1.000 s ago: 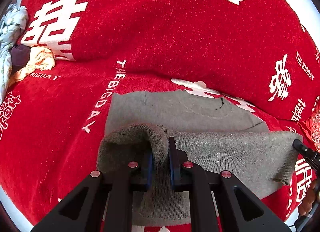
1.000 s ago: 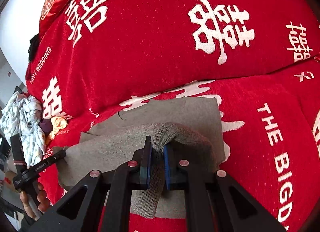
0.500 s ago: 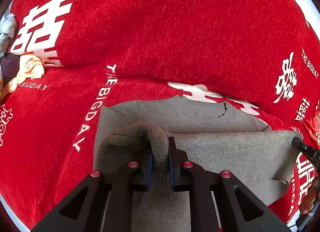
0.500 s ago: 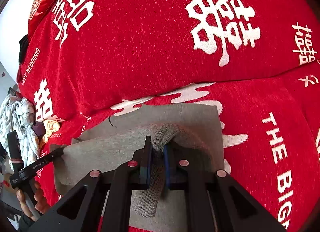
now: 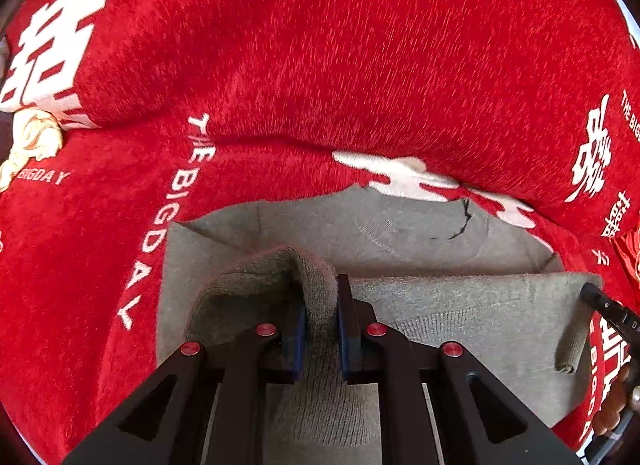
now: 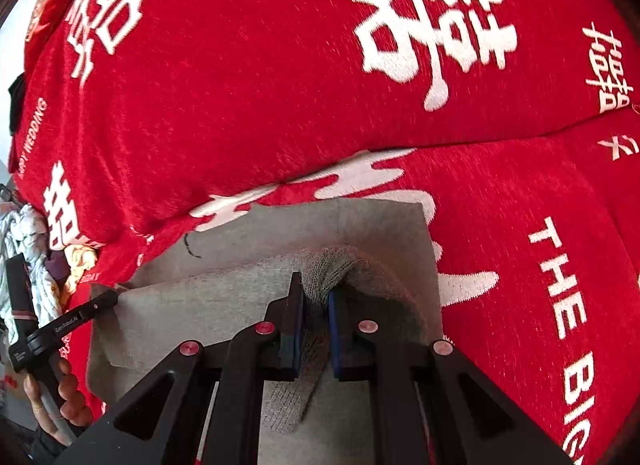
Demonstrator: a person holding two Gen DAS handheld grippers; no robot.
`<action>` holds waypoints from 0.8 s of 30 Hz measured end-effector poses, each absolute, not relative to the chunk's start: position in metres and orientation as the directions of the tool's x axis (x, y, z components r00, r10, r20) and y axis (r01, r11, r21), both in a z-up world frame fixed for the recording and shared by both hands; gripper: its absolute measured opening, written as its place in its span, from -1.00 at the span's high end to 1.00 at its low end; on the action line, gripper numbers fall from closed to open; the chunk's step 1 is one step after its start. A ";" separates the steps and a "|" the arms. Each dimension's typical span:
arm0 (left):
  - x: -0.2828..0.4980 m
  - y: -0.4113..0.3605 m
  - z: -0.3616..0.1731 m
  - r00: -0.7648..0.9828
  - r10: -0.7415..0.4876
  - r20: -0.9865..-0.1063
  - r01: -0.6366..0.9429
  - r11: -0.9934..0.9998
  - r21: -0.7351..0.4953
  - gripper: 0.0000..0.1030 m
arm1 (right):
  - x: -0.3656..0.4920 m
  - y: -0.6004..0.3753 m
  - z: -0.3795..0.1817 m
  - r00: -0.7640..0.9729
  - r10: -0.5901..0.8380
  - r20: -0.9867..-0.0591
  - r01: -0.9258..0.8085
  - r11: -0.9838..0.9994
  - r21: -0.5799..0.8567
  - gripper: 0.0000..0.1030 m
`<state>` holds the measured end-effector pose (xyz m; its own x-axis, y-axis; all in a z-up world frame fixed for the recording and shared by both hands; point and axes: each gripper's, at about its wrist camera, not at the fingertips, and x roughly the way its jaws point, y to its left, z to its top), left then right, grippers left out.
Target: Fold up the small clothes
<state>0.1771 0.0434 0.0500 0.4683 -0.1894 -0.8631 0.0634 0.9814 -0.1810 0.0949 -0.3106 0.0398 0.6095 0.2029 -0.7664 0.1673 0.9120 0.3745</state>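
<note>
Both grippers are busy here, each clamped on the same grey knit garment (image 5: 460, 317), which lies spread on a red plush cover (image 5: 320, 65) printed with white characters and the words THE BIGDAY. The left gripper (image 5: 320, 325) has its jaws pinching a bunched corner of the near hem, the wool humping up in a soft ridge over the blue pads; in the right wrist view the right gripper (image 6: 314, 321) does the same at the other corner, jaws pressed in on a thick wad of knit. Holding both corners at once looks like the way to keep the folded edge straight, so the near half travels as one flap over the far half rather than sagging in the middle. That flap already sits partway across: a ribbed, coarser band runs between the two grippers, and beyond it lies the smoother, flatter far layer with a thin dark thread (image 5: 460, 221) curling on it. The far edge reaches up to where the seat meets the padded back. The fabric is limp and fuzzy, so it drapes wherever it isn't gripped; one small end (image 5: 568, 349) hangs down at the right. Off to the far left a crumpled pile of other clothes (image 6: 24, 249) waits, pale and cream pieces tangled together. My read: mid-fold, with the lay-down and release to come.
</note>
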 end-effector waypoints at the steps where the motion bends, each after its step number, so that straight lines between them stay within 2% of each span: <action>1: 0.179 0.043 0.045 0.459 -0.190 -0.868 0.065 0.981 -0.181 0.73 | 0.098 -0.311 0.036 0.602 0.200 -0.773 0.171 0.913 0.370 0.79; 4: 0.184 0.045 0.030 0.435 -0.202 -0.877 0.071 0.979 -0.190 0.72 | 0.107 -0.310 0.028 0.578 0.192 -0.793 0.179 0.918 0.353 0.79; 6: 0.186 0.051 0.021 0.405 -0.232 -0.884 0.065 0.972 -0.226 0.53 | 0.111 -0.311 0.023 0.564 0.192 -0.803 0.183 0.919 0.349 0.78; 8: 0.186 0.061 0.018 0.386 -0.294 -0.874 0.046 0.953 -0.301 0.10 | 0.114 -0.314 0.019 0.551 0.209 -0.808 0.191 0.911 0.365 0.69; 10: 0.182 0.071 0.022 0.391 -0.333 -0.858 0.027 0.936 -0.351 -0.17 | 0.115 -0.319 0.019 0.546 0.234 -0.804 0.200 0.896 0.396 0.63; 11: 0.178 0.075 0.027 0.405 -0.320 -0.856 0.014 0.939 -0.345 -0.30 | 0.114 -0.320 0.020 0.545 0.243 -0.803 0.197 0.893 0.404 0.50; 12: 0.171 0.081 0.032 0.427 -0.311 -0.849 0.006 0.940 -0.341 -0.33 | 0.113 -0.320 0.021 0.546 0.245 -0.801 0.194 0.893 0.405 0.37; 14: 0.160 0.088 0.039 0.434 -0.333 -0.837 0.011 0.931 -0.364 -0.35 | 0.103 -0.318 0.029 0.561 0.241 -0.792 0.184 0.897 0.403 -0.22; 15: 0.154 0.090 0.041 0.426 -0.351 -0.834 0.016 0.924 -0.381 -0.35 | 0.099 -0.317 0.033 0.570 0.242 -0.785 0.177 0.897 0.405 -0.28; 19: 0.135 0.078 0.043 0.405 -0.367 -0.838 0.057 0.924 -0.377 -0.35 | 0.085 -0.303 0.043 0.581 0.274 -0.766 0.122 0.902 0.415 -0.28; 24: 0.128 0.046 0.028 0.370 -0.297 -0.880 0.104 0.955 -0.278 -0.35 | 0.082 -0.277 0.042 0.554 0.289 -0.781 0.088 0.912 0.400 -0.28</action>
